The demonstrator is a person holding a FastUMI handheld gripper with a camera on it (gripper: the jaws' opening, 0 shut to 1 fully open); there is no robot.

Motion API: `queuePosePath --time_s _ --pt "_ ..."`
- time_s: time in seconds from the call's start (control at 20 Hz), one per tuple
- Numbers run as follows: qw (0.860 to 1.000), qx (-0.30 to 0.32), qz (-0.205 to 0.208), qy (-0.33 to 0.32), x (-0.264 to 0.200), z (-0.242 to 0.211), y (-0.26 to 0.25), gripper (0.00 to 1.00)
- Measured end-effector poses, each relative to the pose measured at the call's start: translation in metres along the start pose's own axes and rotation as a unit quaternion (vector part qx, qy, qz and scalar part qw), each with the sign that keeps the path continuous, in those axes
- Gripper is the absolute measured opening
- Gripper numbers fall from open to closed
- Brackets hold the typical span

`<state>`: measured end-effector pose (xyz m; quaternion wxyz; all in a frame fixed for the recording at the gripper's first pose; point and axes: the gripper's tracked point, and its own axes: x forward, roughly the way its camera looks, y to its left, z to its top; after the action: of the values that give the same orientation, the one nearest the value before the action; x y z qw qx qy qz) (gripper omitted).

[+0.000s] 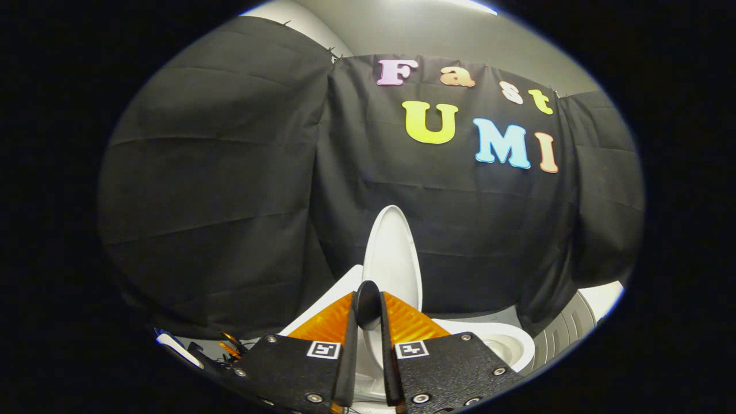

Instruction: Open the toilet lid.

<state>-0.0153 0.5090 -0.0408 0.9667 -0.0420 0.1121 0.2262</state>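
The white toilet lid [394, 247] stands raised, nearly upright, just beyond my fingers, in front of the black cloth wall. A dark round knob [368, 310] at the lid's near edge sits between my fingertips. My gripper [368, 300] is shut on this knob, one finger on each side. Below and to the right of the lid, the white seat and bowl rim [512, 345] lie uncovered. White porcelain also shows in the narrow gap between my fingers.
The black cloth wall [230, 201] hangs close behind the toilet on all sides. A grey ribbed object [560, 333] stands to the right of the bowl, with a white surface [604, 298] beyond it. Small dark items [230, 348] lie left of the fingers.
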Motion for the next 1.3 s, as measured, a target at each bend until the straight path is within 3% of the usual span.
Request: queuePosePath --time_s 0.05,0.3,0.55,0.75,1.05,1.3 --pt "1.000 0.006 0.000 -0.003 -0.003 0.003 -0.005 0.23" --pt "0.997 0.047 0.033 -0.058 -0.017 0.044 -0.027 0.94" --pt "0.984 0.101 0.045 -0.137 -0.046 0.103 -0.092 0.94" --pt "0.979 0.086 0.028 -0.183 -0.069 0.128 -0.162 0.94" --pt "0.976 0.057 -0.028 -0.209 -0.102 0.119 -0.270 0.94" --pt "0.977 0.047 -0.069 -0.198 -0.125 0.078 -0.353 0.93"
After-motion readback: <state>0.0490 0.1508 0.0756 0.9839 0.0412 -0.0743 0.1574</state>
